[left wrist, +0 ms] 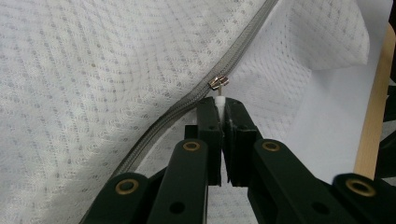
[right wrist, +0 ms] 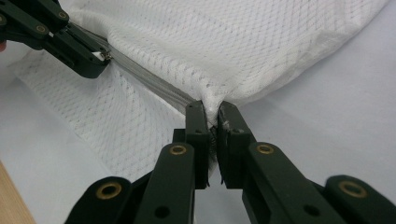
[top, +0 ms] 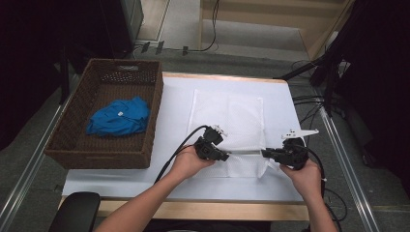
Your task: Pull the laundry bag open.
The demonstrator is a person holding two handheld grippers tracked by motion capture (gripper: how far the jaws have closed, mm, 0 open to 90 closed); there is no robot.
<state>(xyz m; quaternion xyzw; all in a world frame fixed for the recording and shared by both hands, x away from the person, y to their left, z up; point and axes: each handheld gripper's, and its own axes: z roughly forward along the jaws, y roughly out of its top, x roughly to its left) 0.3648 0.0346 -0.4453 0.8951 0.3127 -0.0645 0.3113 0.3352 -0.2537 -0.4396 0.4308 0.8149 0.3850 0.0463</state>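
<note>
A white mesh bag (top: 227, 121) with a grey zipper (left wrist: 187, 105) lies on the white-covered table. My left gripper (top: 226, 156) is shut on the white pull tab (left wrist: 220, 103) of the metal slider (left wrist: 218, 82). My right gripper (top: 265, 153) is shut on the bag's end by the zipper, where mesh bunches between its jaws (right wrist: 211, 112). In the right gripper view the left gripper (right wrist: 103, 57) holds the pull at upper left, with the zipper (right wrist: 149, 81) stretched straight between the two grippers.
A brown wicker basket (top: 154, 121) at the left holds a folded blue garment (top: 120, 117). The table's wooden front edge (top: 203, 209) runs below my forearms. Cables and stand legs lie on the floor at the right.
</note>
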